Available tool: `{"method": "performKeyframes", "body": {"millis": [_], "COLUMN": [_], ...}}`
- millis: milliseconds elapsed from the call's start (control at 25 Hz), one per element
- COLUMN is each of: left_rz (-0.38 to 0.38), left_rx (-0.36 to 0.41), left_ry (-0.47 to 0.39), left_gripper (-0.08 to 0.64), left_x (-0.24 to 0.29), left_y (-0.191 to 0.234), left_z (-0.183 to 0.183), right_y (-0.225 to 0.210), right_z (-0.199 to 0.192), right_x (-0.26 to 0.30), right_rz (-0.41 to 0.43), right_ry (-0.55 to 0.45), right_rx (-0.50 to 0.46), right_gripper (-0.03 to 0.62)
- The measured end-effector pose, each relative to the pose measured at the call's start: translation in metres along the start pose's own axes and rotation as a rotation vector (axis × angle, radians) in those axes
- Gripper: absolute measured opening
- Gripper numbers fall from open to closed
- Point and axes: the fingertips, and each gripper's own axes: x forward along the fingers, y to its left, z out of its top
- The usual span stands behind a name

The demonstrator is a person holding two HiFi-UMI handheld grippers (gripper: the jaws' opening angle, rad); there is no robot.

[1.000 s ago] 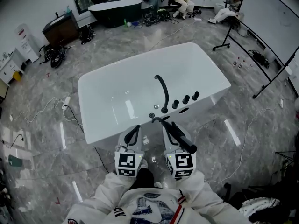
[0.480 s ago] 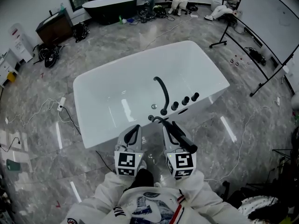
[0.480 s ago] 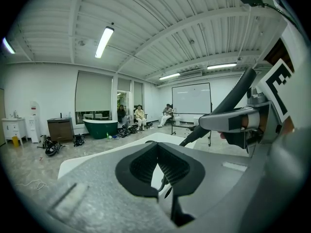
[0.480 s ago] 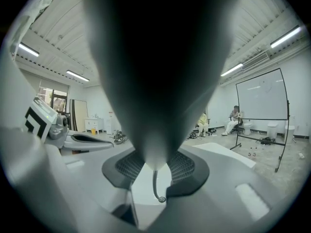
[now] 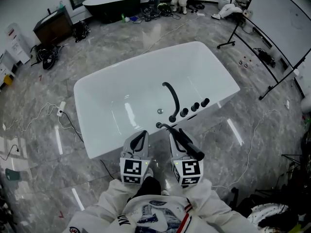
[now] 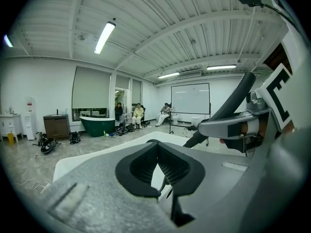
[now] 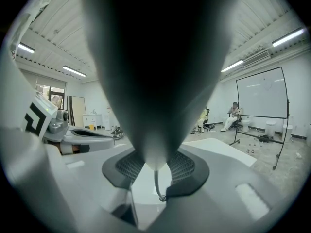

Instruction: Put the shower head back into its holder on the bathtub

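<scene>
Risks first:
- The shower head (image 5: 187,144) is long, and we grip it near its front end, with most of the handle sticking back past the markers. Any bump on the tip could lever it round in the pads, and it would then meet the holder crooked.
- In the right gripper view the dark handle fills most of the upper picture, so we can't aim from that view. Only the head view shows the target.
- We take the small dark fitting (image 5: 158,125) on the near rim for the holder, but it is too small to be sure. It sits close to the spout (image 5: 171,98) and the row of knobs (image 5: 195,106). A sloppy approach could clip those or knock the glossy rim of the bathtub (image 5: 146,64).
- A thin hose hangs below the shower head in the right gripper view. It could drag or snag on the rim and pull the head off line.
- A loose cable (image 5: 68,118) lies on the floor left of the tub, so we should avoid stepping that way.

Jaws:
- Right gripper (image 5: 175,132): clamped on the shower head, and fairly wide because the handle is thick. Its tip is just beside the dark fitting, and we can't tell whether they touch.
- Left gripper (image 5: 141,135): the tips look closed together with nothing between them, and it hangs just beside the right one.
</scene>
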Motion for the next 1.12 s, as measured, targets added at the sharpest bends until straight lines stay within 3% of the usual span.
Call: {"method": "performKeyframes", "body": {"millis": [600, 1120], "left_rz": [-0.079, -0.095], "left_rx": [-0.015, -0.021], "left_ry": [0.024, 0.026], "left_gripper": [-0.008, -0.008], "left_x": [0.036, 0.046], "left_y": [0.032, 0.05], "left_z": [-0.014, -0.014], "right_y": [0.004, 0.007], "right_z": [-0.005, -0.008], "right_x": [0.046, 0.064], "right_rz": [-0.06, -0.076], "right_ry": [0.049, 0.071], "right_rx": [-0.02, -0.024], "right_gripper": [0.139, 0.14]}}
